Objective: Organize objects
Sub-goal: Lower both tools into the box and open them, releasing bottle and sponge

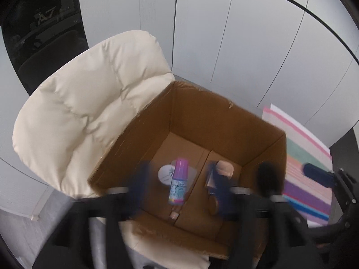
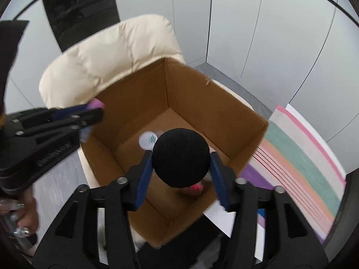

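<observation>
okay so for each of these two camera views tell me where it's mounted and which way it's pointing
Left wrist: on the left gripper, angled down into the cardboard box; own blurred blue fingers straddle a pink bottle; right gripper beside.
Right wrist: on the right gripper, down over the same box; a black foam ball sits between its fingers; left gripper and a hand at left.
Shared: box, cream cushion, striped cloth.

Setting around the work area, seen from both wrist cameras.
A cream padded chair (image 1: 89, 103) stood against pale grey wall panels (image 1: 224, 33), with a dark glossy panel (image 2: 80, 6) behind its backrest. A striped mat (image 2: 303, 157) in pink, green, peach and purple lay to the right, over grey floor (image 2: 235, 85).
</observation>
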